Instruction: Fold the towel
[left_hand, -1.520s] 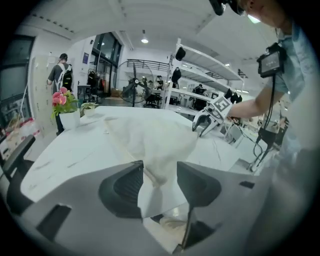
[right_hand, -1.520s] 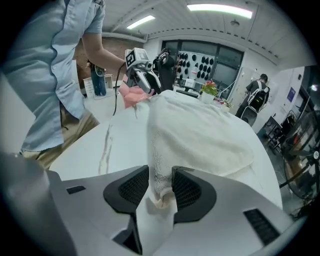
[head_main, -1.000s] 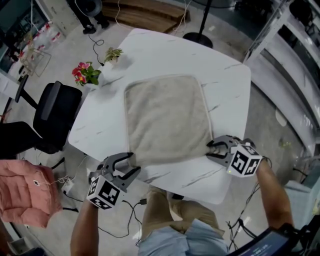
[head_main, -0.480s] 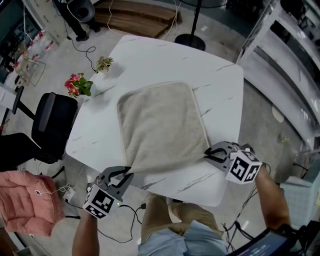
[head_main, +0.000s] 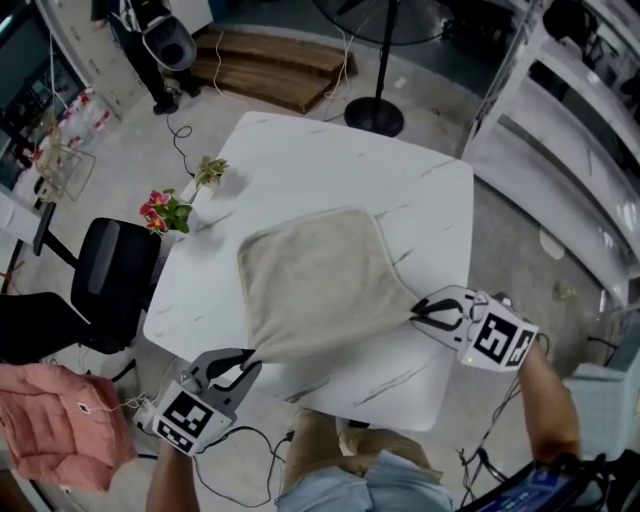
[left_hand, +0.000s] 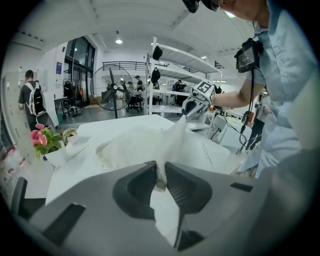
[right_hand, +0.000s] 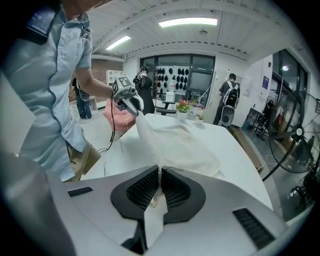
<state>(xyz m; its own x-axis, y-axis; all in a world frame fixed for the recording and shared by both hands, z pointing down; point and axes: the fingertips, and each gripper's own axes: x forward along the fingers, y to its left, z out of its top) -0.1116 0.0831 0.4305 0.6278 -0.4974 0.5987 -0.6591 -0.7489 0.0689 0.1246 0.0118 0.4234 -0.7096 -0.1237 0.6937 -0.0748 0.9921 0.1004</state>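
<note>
A: What does each tool have?

B: The left gripper (head_main: 250, 362) has just been closing. Its jaws stand narrow, pinched on one near corner of the towel (head_main: 315, 285), with cloth showing between the pads. The right gripper (head_main: 418, 312) has also just been closing and clamps the other near corner.

A: Where does the towel lie from them?

B: Ahead of both. The held edge runs from one gripper to the other, raised off the table (head_main: 330, 150). The rest slopes away and down, with its far edge resting on the tabletop.

A: Which hand is nearer?

B: Neither. Each holds its own corner, so the fold probably wants both carried forward together toward the far edge.

A: Is anything in the way?

B: Little, it seems. The flowers (head_main: 165, 212) and a small plant (head_main: 210, 170) sit ahead of the left gripper and to its outer side, apart from the towel. A chair (head_main: 110, 270) stands off the table on that side, and a fan stand (head_main: 375, 112) stands beyond the far edge.
</note>
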